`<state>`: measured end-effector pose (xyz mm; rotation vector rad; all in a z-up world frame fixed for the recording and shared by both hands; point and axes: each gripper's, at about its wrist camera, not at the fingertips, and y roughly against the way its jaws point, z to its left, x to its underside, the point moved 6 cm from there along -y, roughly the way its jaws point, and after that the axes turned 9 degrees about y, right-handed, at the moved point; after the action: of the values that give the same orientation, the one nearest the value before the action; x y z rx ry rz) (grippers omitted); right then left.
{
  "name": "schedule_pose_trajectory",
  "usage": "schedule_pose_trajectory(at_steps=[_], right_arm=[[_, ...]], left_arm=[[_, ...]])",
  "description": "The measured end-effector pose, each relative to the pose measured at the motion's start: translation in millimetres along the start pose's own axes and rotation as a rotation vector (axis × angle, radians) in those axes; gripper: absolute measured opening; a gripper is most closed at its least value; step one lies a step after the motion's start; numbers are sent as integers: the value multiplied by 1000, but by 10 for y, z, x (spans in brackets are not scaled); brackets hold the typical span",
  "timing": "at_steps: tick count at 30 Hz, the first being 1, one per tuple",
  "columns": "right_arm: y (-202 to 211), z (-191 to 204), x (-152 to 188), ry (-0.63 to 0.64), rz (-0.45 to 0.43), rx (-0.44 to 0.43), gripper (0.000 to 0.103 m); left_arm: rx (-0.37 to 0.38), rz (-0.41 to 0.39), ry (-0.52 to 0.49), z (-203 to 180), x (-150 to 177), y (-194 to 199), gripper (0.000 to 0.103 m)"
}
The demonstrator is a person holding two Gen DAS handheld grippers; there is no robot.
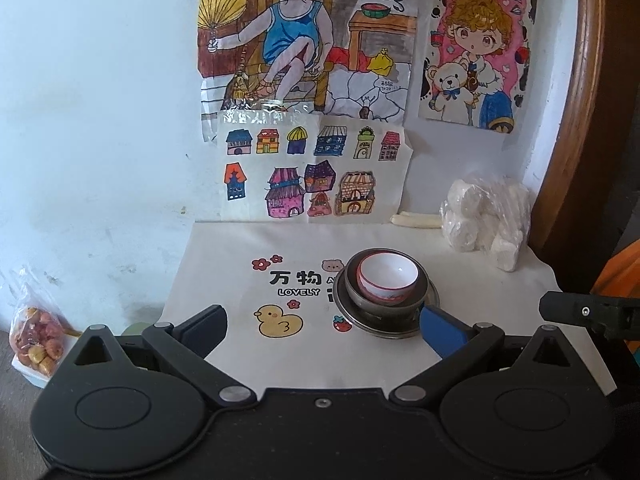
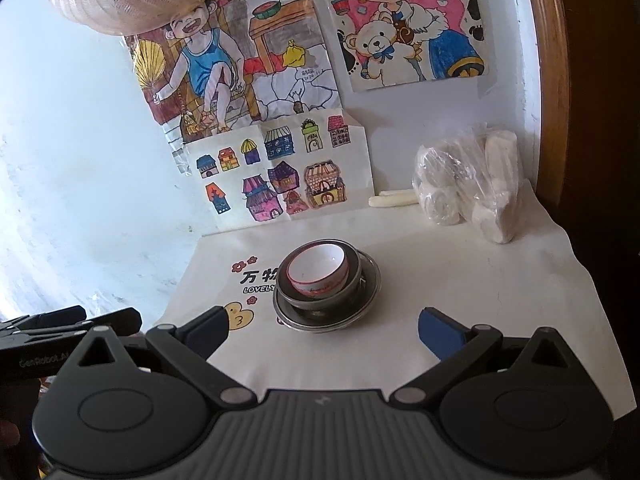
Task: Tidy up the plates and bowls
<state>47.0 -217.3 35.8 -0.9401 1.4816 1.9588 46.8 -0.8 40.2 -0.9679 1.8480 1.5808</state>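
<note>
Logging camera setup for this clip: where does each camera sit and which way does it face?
Left wrist: on the left gripper, open, looking forward across the cloth at the stacked bowls and wall drawings; the right gripper's finger pokes in at right.
Right wrist: on the right gripper, open, facing the same stack from further right; the left gripper shows at lower left.
Shared: bowls, cloth, drawings, bagged white lumps.

Both wrist views near, facing the wall, sharing stacked bowls [image 1: 387, 276].
</note>
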Motion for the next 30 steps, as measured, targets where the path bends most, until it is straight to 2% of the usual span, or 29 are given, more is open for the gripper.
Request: schedule_pose_trajectory(at_steps=[9, 18, 27, 30], right_arm=[[34, 231, 57, -33, 1, 55, 103], [111, 462, 189, -72, -36, 133, 103], [176, 571, 335, -47, -48, 176, 103], [199, 595, 373, -25, -48, 185, 103]], left_arm=[[75, 17, -43, 198, -42, -11, 102], [156, 9, -54, 406, -35, 39, 102], [172, 44, -25, 516, 56, 27, 102], [167, 81, -6, 551, 105, -19, 102]])
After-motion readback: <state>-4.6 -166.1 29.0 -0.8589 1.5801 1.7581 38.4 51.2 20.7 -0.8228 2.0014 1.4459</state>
